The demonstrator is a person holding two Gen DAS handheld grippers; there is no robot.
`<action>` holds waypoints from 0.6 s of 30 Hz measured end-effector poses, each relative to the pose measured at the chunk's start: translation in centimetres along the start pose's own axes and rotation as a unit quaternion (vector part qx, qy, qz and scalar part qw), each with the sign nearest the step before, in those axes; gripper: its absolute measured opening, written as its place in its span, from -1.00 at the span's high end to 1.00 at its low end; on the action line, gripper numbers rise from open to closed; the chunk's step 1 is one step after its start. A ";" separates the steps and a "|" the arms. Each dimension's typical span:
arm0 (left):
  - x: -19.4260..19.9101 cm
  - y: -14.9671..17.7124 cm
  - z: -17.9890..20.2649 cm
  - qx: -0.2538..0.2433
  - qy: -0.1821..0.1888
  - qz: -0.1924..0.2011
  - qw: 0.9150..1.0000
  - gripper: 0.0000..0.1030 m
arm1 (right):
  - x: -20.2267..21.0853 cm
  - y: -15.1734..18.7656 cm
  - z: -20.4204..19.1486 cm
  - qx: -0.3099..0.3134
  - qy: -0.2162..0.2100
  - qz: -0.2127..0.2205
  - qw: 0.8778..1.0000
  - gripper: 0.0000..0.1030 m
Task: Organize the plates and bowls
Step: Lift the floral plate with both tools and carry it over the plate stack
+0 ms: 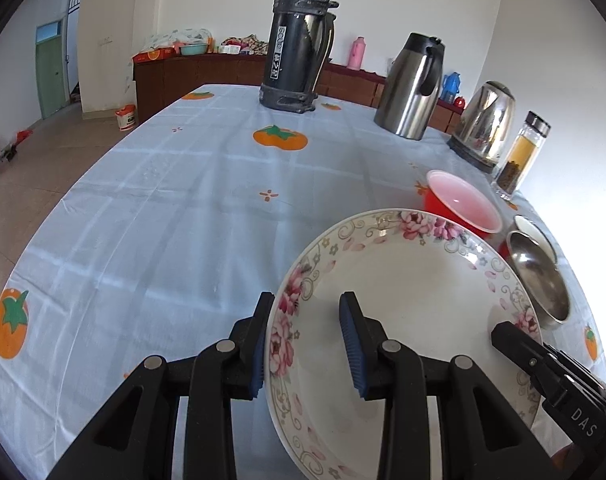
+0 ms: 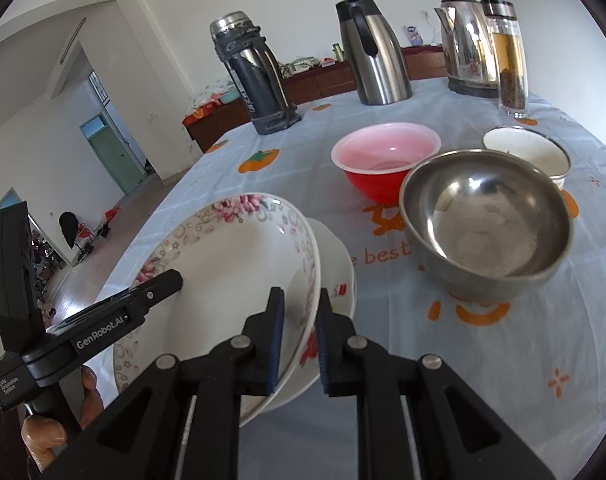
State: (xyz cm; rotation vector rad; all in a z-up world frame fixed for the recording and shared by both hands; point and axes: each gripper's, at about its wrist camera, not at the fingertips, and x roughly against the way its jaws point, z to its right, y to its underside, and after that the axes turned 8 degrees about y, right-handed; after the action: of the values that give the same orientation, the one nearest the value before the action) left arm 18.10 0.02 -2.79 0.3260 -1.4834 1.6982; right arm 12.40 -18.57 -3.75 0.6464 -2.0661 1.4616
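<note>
So both grippers have the flowered plate pinched by its rim, the left gripper on the left edge and the right gripper clenched on the right edge, holding it tilted just above a plain white plate near the front of the table. Looks like the stacking step: lower it level onto the white plate, then let go. Next up are probably the steel bowl, red bowl and white bowl further back on the right.
</note>
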 end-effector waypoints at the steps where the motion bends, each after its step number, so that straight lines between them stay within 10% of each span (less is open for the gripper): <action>1: -0.2 -0.1 0.0 0.001 -0.003 -0.001 1.000 0.31 | -0.4 -0.1 0.0 -0.001 0.000 -0.002 1.000 0.71; 18: -2.0 -0.2 0.2 -0.010 -0.025 -0.007 1.000 0.30 | -1.5 -0.1 0.5 -0.003 -0.003 -0.005 1.000 0.67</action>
State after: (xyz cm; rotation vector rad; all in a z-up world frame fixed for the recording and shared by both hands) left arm 19.42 -0.98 -3.95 0.3694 -1.5301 1.6747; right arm 13.50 -18.90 -4.81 0.6580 -2.0688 1.4489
